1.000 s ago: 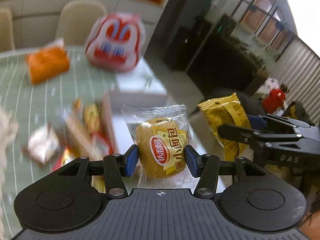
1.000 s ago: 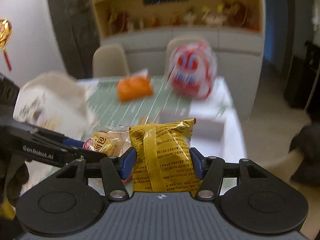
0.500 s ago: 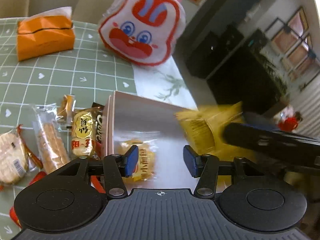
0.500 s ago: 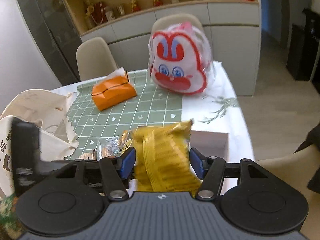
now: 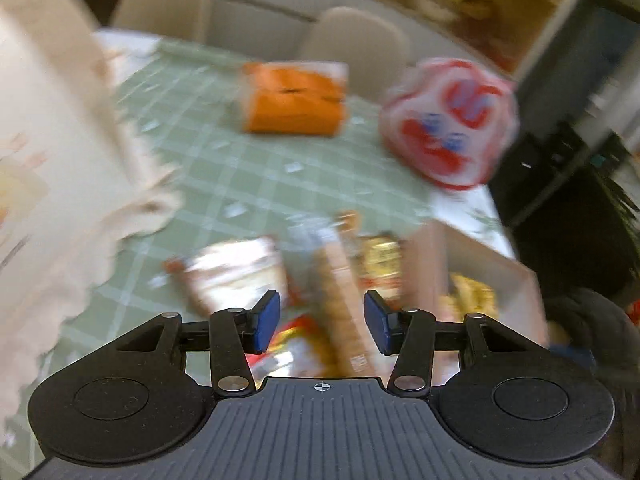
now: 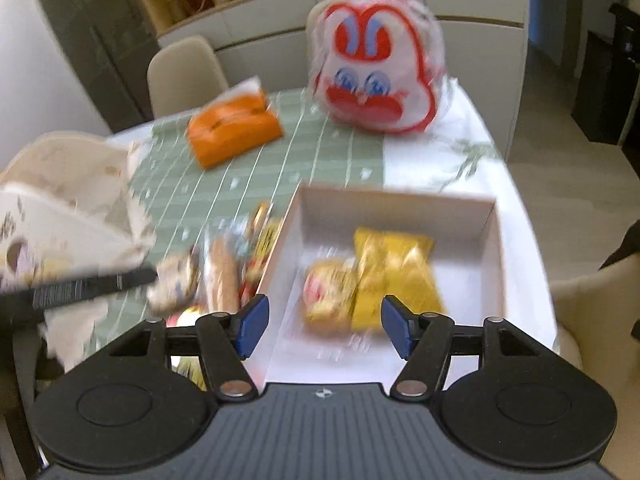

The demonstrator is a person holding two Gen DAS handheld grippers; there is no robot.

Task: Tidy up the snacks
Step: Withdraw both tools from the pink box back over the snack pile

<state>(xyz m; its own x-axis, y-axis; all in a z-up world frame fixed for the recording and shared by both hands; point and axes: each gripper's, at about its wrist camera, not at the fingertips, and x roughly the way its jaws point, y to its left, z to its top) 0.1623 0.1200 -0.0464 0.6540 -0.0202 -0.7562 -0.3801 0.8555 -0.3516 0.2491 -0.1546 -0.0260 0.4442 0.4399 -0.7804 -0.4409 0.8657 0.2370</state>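
A pale open box (image 6: 494,256) sits on the table and holds a yellow snack bag (image 6: 394,276) and a small bread packet (image 6: 326,296). My right gripper (image 6: 324,330) is open and empty above the box's near edge. My left gripper (image 5: 322,326) is open and empty above a pile of loose snack packets (image 5: 340,288), left of the box (image 5: 460,256). The pile also shows in the right wrist view (image 6: 218,276), with the left gripper's finger (image 6: 92,286) beside it. The left wrist view is blurred.
An orange tissue pack (image 6: 234,128) and a red-and-white rabbit bag (image 6: 378,80) stand at the back of the green checked tablecloth (image 6: 280,160). A cream tote bag (image 5: 52,160) lies at the left. Chairs (image 6: 184,76) stand behind the table.
My right gripper opened and let the yellow bag drop into the box beside the bread packet. My left gripper, open and empty, swung left from the box to over the snack pile.
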